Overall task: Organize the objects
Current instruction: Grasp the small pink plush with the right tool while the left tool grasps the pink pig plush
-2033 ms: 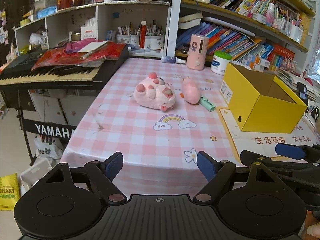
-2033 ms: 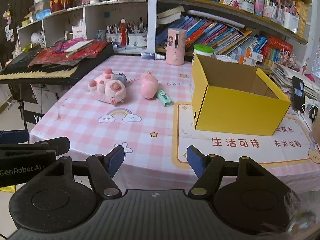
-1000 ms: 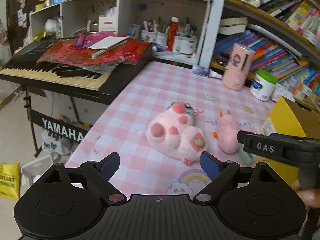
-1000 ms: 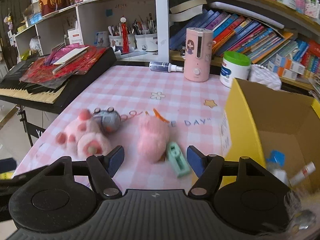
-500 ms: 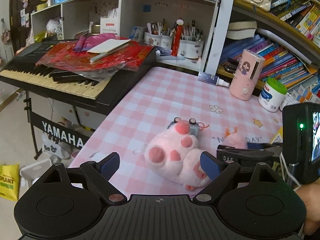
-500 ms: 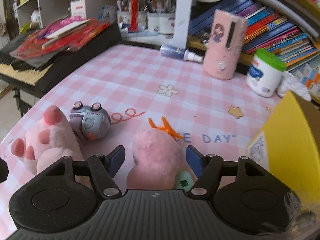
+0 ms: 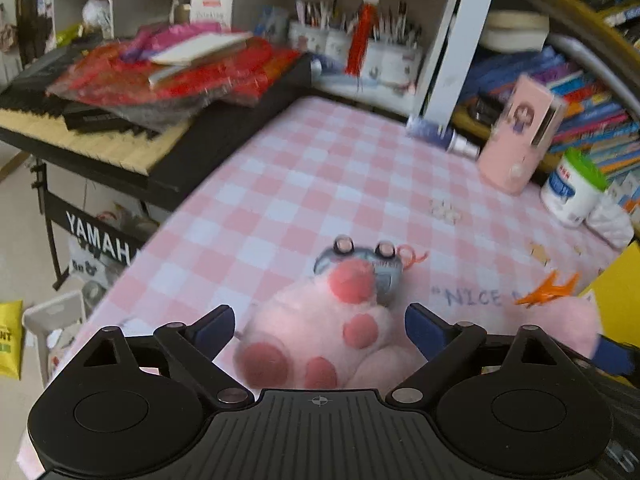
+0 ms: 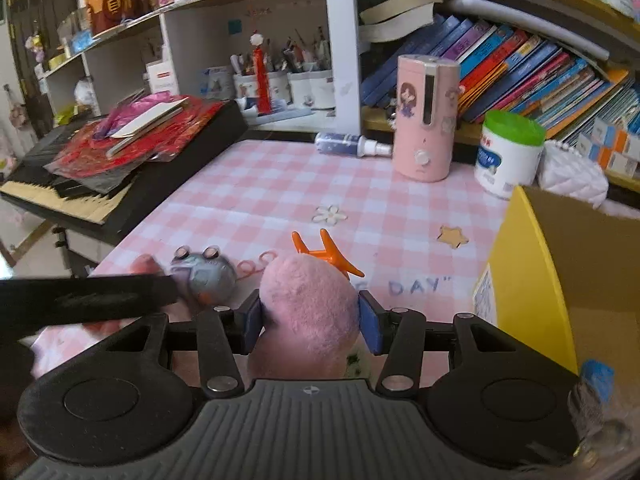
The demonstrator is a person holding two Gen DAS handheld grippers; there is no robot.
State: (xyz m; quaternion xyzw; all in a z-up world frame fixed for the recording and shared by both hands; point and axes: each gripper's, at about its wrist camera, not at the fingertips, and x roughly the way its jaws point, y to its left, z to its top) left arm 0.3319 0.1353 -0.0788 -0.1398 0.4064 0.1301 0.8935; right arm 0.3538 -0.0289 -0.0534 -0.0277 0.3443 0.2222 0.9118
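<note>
A pink plush paw (image 7: pixel 320 344) lies on the pink checked tablecloth (image 7: pixel 320 184), between the spread fingers of my open left gripper (image 7: pixel 320 326). A small grey toy (image 7: pixel 360 266) rests against its far side. My right gripper (image 8: pixel 310 320) is shut on a pink plush with orange feet (image 8: pixel 308 304), both blue pads pressing its sides. That plush also shows at the right in the left wrist view (image 7: pixel 560 320). The open yellow box (image 8: pixel 560 280) stands just right of the right gripper.
A keyboard (image 7: pixel 100 128) piled with red bags borders the table's left edge. A pink humidifier (image 8: pixel 426 120), a spray bottle (image 8: pixel 348 145), a white jar with a green lid (image 8: pixel 508 152) and bookshelves line the back. My left gripper's arm (image 8: pixel 80 300) crosses the right wrist view.
Both grippers moved forward onto the toys. The right gripper closed on the pink plush with orange feet. The left gripper came down around the plush paw, still open.
</note>
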